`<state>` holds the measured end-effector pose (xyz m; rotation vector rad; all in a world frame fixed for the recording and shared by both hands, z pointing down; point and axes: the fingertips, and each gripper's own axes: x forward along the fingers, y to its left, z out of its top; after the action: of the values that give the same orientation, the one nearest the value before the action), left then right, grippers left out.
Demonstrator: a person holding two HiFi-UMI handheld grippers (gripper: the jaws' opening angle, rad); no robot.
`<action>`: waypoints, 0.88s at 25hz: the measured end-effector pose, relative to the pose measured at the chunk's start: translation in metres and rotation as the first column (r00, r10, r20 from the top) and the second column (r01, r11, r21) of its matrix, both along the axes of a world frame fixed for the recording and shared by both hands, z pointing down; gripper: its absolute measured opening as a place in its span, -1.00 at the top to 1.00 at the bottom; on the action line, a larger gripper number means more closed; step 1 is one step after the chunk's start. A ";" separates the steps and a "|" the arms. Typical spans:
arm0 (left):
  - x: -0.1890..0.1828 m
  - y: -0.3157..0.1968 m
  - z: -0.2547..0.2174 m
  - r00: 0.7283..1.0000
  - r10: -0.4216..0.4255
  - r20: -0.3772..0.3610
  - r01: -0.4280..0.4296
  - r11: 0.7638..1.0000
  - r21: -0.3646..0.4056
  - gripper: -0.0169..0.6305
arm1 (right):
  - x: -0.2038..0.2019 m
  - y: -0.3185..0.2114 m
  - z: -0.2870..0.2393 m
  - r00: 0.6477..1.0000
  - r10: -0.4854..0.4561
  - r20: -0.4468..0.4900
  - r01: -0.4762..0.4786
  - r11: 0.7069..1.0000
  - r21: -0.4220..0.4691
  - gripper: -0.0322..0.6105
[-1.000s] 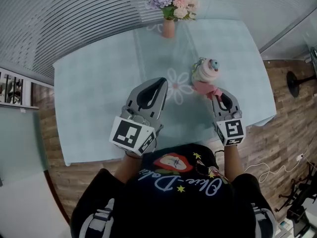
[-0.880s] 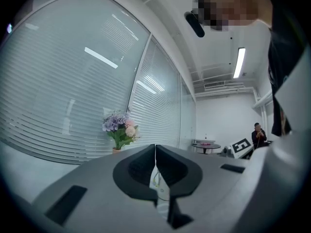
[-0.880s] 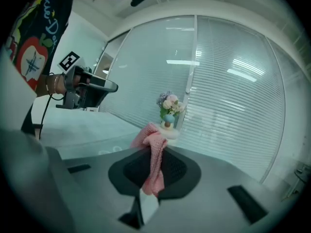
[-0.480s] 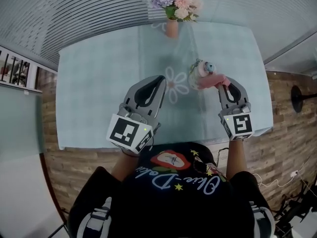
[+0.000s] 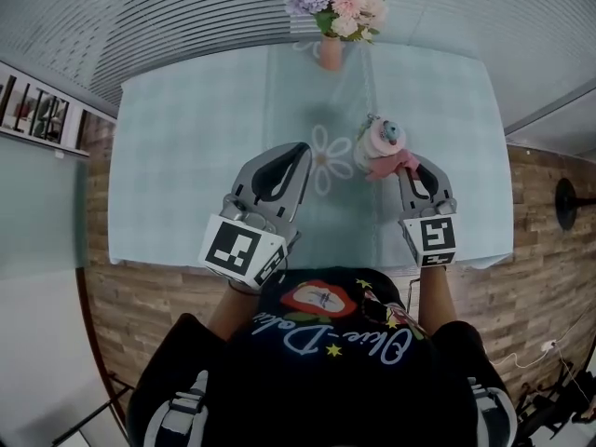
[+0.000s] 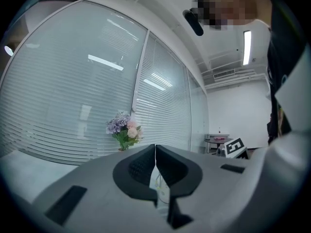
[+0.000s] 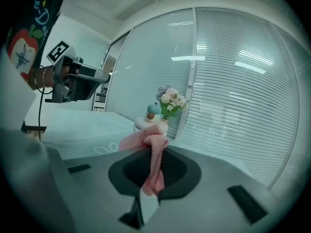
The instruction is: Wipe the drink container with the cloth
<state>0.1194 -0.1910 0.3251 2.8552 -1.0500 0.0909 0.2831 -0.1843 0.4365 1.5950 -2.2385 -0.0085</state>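
Head view: the drink container [image 5: 380, 143] stands on the table [image 5: 186, 156], right of the middle, just ahead of the right gripper [image 5: 408, 166].
Right gripper view: jaws clamped on the pink cloth [image 7: 154, 154], whose free end lies against the container's near side (actual contact looks likely, but I cannot confirm it).
Left gripper [image 6: 155, 152]: jaws pressed together on nothing, held over the table, apart from the container.
Progress: wiping seems under way at the near side; the far side and top are probably left to do.
Count: one container, one cloth, two grippers, one vase of flowers [image 5: 331, 26].
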 end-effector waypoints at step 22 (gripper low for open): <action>0.009 0.008 0.006 0.996 -0.074 0.049 0.075 0.997 -0.009 0.93 | 0.012 -0.007 0.087 0.995 -0.061 -0.078 0.040 0.968 -0.250 0.82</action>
<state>0.1283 -0.1829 0.3307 2.8140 -1.1605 0.1609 0.2952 -0.1916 0.5233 1.3793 -2.1202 0.1798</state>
